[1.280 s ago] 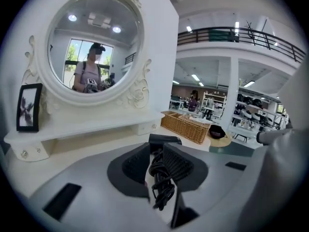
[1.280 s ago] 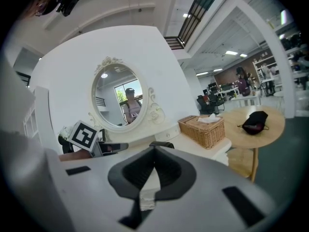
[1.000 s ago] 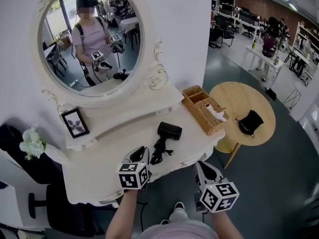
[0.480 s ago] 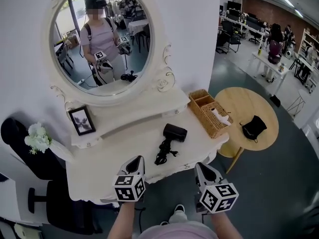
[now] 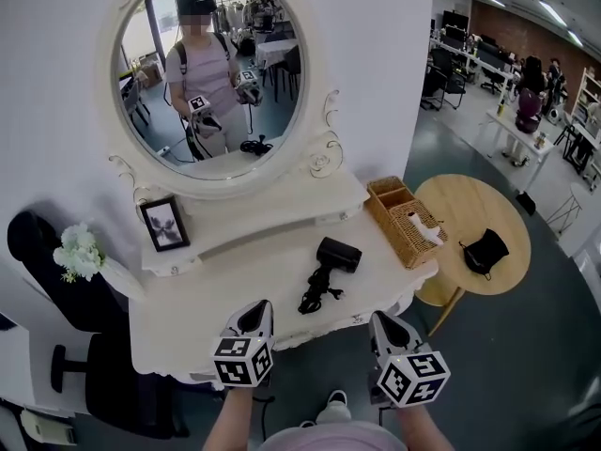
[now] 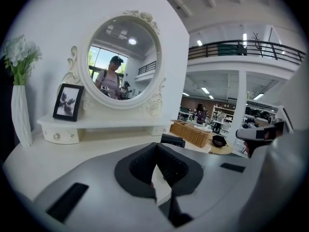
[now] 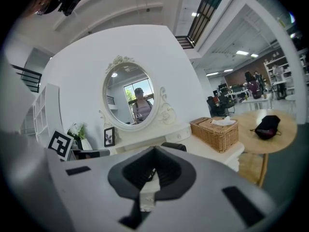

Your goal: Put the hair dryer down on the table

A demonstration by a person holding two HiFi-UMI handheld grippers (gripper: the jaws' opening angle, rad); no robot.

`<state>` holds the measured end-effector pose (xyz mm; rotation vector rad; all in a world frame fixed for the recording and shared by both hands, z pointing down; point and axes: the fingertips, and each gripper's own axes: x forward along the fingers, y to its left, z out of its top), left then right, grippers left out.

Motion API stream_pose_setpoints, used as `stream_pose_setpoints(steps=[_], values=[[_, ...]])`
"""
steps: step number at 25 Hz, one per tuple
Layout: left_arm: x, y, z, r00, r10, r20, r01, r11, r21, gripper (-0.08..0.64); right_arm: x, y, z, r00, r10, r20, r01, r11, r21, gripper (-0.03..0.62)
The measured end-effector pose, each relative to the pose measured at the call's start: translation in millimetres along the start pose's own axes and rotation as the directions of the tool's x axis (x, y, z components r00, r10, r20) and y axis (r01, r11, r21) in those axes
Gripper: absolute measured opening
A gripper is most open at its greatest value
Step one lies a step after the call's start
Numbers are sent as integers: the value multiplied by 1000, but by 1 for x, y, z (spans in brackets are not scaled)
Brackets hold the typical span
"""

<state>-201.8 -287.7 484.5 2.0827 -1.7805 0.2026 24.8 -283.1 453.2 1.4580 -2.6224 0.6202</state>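
The black hair dryer (image 5: 338,254) lies on its side on the white dressing table (image 5: 207,294), with its coiled cord (image 5: 319,295) trailing toward the front edge. It also shows as a dark barrel in the left gripper view (image 6: 172,140) and in the right gripper view (image 7: 174,146). My left gripper (image 5: 254,316) hovers at the table's front edge, shut and empty, well short of the dryer. My right gripper (image 5: 384,327) hangs off the front right corner, also shut with nothing in it. In both gripper views the jaws meet in a closed point, left gripper (image 6: 155,147) and right gripper (image 7: 154,152).
An oval mirror (image 5: 221,73) backs the table, with a photo frame (image 5: 165,224) on its shelf and white flowers (image 5: 77,250) at the left. A wicker basket (image 5: 406,219) sits at the right end. A round wooden table (image 5: 470,205) carries a black pouch (image 5: 486,252). A black chair (image 5: 47,289) stands left.
Both grippers have drawn back from the table toward the person, the left one leaving the tabletop's edge. The hair dryer stays where it lies. The view has shifted a little.
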Motion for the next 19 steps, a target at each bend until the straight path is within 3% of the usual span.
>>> stream_pose_setpoints(steps=[19], values=[[13,-11,-4,1000,1,-12,-1,1000,7,0,9,-12,-1,1000,7,-8,-8,1000,-11,2]])
